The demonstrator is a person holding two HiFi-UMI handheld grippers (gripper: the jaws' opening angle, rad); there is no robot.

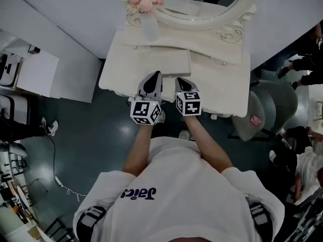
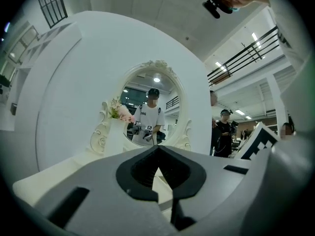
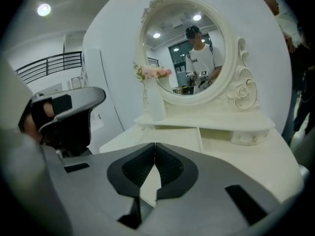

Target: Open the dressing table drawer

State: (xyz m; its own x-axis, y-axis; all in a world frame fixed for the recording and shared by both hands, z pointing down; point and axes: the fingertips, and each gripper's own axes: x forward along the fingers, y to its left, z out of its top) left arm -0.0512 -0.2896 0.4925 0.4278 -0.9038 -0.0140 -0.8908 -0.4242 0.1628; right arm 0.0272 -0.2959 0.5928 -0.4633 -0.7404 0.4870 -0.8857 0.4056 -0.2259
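The white dressing table (image 1: 121, 74) stands in front of me with an oval mirror (image 1: 202, 9) at its back. A raised shelf under the mirror carries small drawers with knobs (image 1: 224, 63), seen also in the right gripper view as a small drawer front (image 3: 251, 137). The table's front face is hidden below its top. My left gripper (image 1: 153, 77) hovers over the front edge, jaws shut and empty (image 2: 158, 149). Beside it, my right gripper (image 1: 182, 80) is also shut with nothing in it (image 3: 155, 145). Both point toward the mirror.
A white vase of pink flowers (image 1: 147, 14) stands at the left of the shelf. A flat lid panel (image 1: 169, 62) lies in the tabletop's middle. A grey chair (image 1: 270, 110) stands right of the table. People (image 2: 224, 132) stand off to the right.
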